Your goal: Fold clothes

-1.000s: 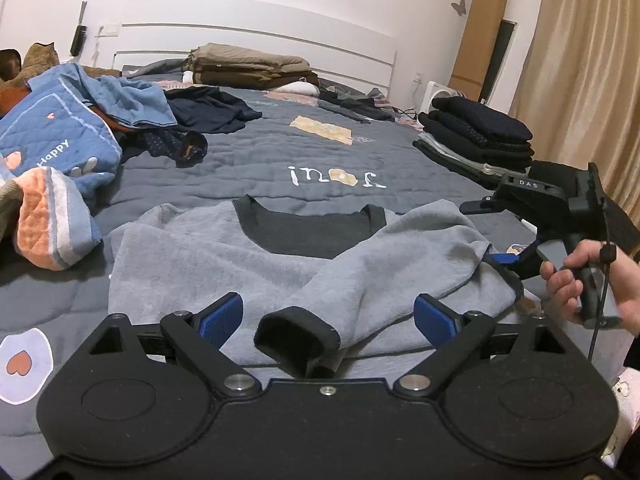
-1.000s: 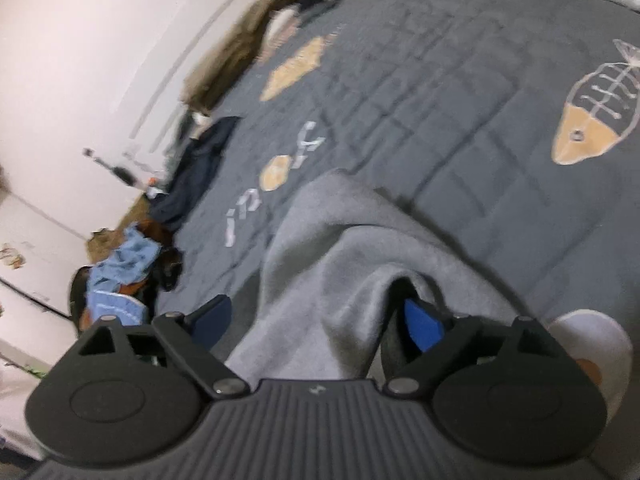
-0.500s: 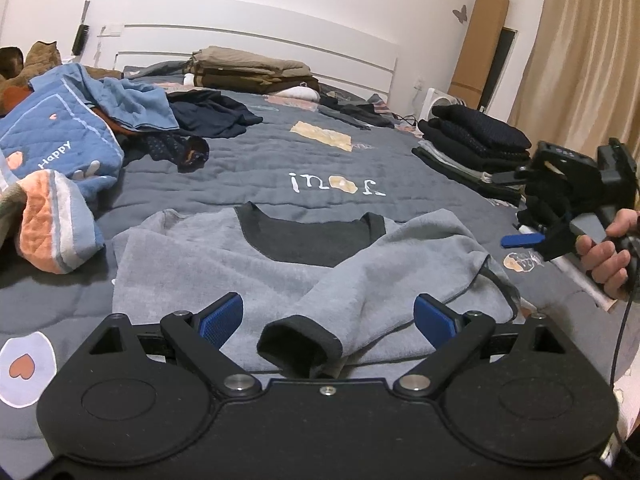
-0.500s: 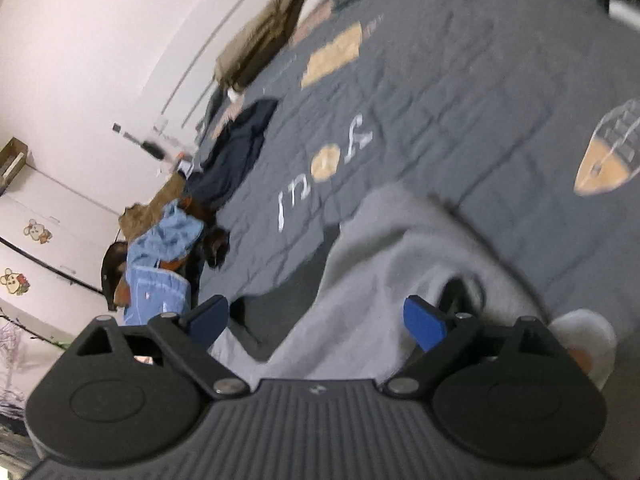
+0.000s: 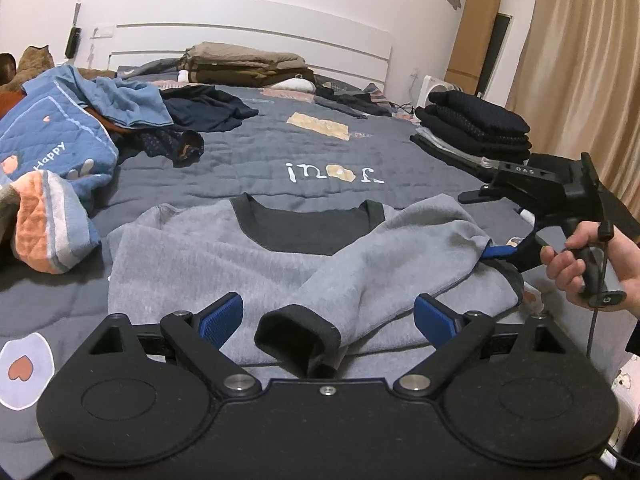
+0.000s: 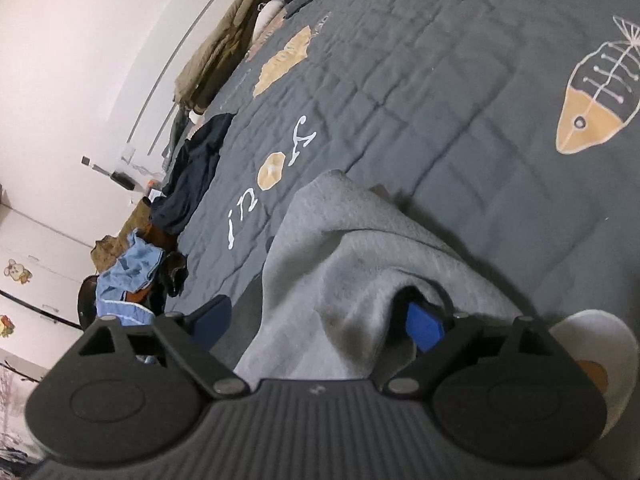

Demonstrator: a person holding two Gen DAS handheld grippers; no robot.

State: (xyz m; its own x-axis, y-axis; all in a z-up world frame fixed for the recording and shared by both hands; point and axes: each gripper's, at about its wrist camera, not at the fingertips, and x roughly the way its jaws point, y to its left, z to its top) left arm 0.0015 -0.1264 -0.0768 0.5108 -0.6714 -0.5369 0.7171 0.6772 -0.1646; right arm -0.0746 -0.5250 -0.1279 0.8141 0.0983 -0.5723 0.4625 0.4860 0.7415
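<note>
Left gripper (image 5: pixel 328 318): matte black body with two round discs, silver screws at the finger pivots, and blue pads on black fingers (image 5: pixel 218 320). Right gripper (image 6: pixel 320 326): black ribbed housing, the same blue pads, small white lettering on top. A thin dark cable (image 5: pixel 596 320) hangs past the person's hand (image 5: pixel 580 270) on its handle.

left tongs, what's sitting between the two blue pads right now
In the left wrist view, the grey sweatshirt's dark sleeve cuff lies between the open left tongs' pads, untouched by either.
</note>
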